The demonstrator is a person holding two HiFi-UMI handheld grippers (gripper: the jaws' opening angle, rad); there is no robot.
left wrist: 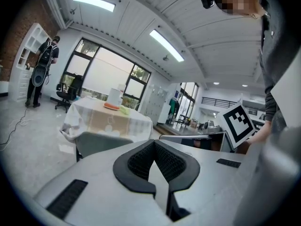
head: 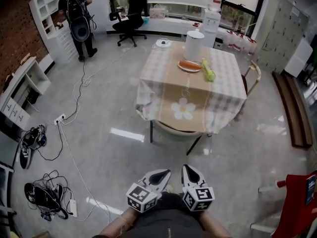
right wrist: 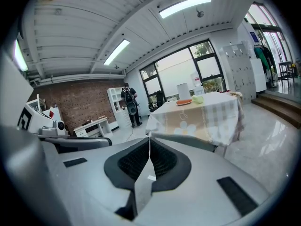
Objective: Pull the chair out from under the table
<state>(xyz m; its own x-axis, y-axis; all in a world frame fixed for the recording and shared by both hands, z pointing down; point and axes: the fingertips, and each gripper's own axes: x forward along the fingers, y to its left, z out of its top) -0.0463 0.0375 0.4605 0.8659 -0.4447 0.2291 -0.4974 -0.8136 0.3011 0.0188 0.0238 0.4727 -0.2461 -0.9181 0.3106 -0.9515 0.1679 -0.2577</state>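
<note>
both our claws are shut tight with nothing in them: the left claw [head: 159,174] and the right claw [head: 189,171] hang side by side, well short of the chair [head: 177,128]. the chair is tucked under the near edge of the bench [head: 225,90], only its curved pale backrest and dark legs showing. we judge it rigid and fairly light, likely to slide easily on the glossy floor [head: 114,98]. the backrest's top rim looks like the best hold.
</note>
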